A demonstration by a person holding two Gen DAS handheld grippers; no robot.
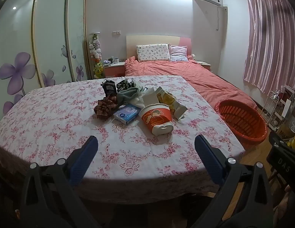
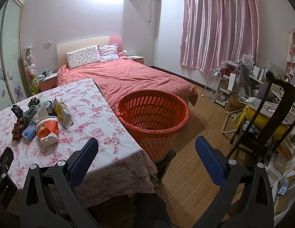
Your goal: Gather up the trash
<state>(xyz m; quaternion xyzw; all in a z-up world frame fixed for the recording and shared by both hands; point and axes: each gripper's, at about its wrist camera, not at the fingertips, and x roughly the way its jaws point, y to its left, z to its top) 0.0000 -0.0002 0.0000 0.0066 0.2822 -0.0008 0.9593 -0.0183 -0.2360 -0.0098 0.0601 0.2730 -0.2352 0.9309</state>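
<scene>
The left gripper (image 1: pixel 145 148) hangs over the near part of a table covered by a pink floral tablecloth (image 1: pixel 52 117), its blue-padded fingers (image 1: pixel 84 153) spread wide with nothing between them. The right gripper (image 2: pixel 146 150) is likewise released and empty, held above the table's right edge and the wooden floor (image 2: pixel 200 117).

The trash lies in a loose heap at the middle of the table, well ahead of both grippers. Nearest is a red-and-white instant noodle cup (image 1: pixel 157 118) tipped on its side, bottom toward the camera. Just behind it, touching or nearly so, is a crumpled yellow snack bag (image 1: pixel 170 102). To the cup's left lies a blue tissue pack (image 1: pixel 126 114), and beside that a brown striped fabric scrunchie (image 1: pixel 105 107). Behind them sit a grey-green cloth (image 1: pixel 127 95), a white carton (image 1: pixel 150 98) and what looks like a dark packet (image 1: pixel 109 88), though it is small.

An orange slatted basket (image 2: pixel 153 114) lined with a red bag stands just off the table's right side, in front of the bed (image 2: pixel 124 76).
</scene>
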